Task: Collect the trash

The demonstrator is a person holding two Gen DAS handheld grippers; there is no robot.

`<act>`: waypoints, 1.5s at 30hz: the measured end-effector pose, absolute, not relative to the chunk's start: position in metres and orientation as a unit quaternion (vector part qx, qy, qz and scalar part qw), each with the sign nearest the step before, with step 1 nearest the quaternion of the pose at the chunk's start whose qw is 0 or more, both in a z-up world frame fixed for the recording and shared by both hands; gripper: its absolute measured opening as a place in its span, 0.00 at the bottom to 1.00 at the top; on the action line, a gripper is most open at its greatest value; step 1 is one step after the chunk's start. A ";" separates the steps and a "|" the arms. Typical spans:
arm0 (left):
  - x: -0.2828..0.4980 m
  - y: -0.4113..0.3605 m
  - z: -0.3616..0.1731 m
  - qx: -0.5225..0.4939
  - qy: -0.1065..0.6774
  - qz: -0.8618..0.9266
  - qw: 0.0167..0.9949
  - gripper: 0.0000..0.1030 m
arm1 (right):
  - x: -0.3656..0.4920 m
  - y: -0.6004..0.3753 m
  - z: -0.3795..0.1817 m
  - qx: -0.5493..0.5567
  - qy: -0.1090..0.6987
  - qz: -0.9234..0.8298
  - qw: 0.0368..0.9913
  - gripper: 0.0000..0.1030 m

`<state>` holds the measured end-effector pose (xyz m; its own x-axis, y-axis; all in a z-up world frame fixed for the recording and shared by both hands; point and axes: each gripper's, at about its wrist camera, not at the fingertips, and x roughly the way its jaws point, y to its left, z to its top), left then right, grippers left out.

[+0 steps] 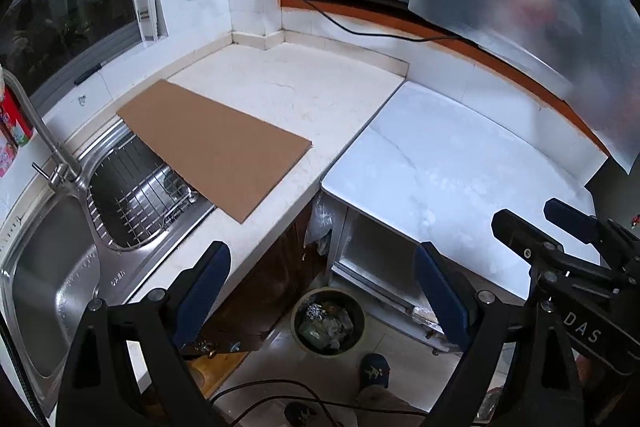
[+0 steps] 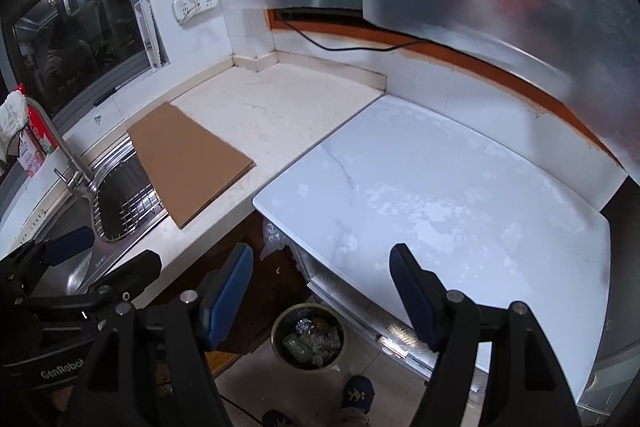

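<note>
A round trash bin (image 1: pixel 328 323) stands on the floor below the counter edge, holding crumpled foil and wrappers; it also shows in the right wrist view (image 2: pixel 309 338). My left gripper (image 1: pixel 320 299) is open and empty, held above the bin. My right gripper (image 2: pixel 320 295) is open and empty, also above the bin, and it shows at the right edge of the left wrist view (image 1: pixel 532 223). The left gripper shows at the left of the right wrist view (image 2: pixel 100 251). A flat brown cardboard sheet (image 1: pixel 216 143) lies on the beige counter, overhanging the sink.
A steel sink (image 1: pixel 52 267) with a wire rack (image 1: pixel 136 195) and a tap (image 1: pixel 44 135) lies at the left. A white marble-look tabletop (image 2: pixel 440 195) is at the right. A black cable (image 1: pixel 360 27) runs along the back wall. A person's shoe (image 1: pixel 374 371) is on the floor.
</note>
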<state>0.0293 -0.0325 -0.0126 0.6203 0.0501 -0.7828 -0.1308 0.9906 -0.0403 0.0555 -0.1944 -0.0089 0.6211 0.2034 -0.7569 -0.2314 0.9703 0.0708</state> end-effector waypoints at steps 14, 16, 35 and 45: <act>0.028 -0.031 -0.006 -0.034 0.423 0.053 0.904 0.89 | 0.055 -0.194 -0.003 -0.015 0.412 0.113 0.904 0.69; 0.028 -0.031 -0.006 -0.033 0.422 0.053 0.904 0.89 | 0.055 -0.194 -0.003 -0.014 0.411 0.113 0.904 0.69; 0.028 -0.031 -0.002 -0.023 0.416 0.048 0.908 0.88 | 0.055 -0.195 0.001 -0.011 0.408 0.112 0.906 0.69; 0.028 -0.029 -0.003 -0.022 0.418 0.044 0.907 0.87 | 0.054 -0.196 0.002 -0.010 0.408 0.113 0.906 0.69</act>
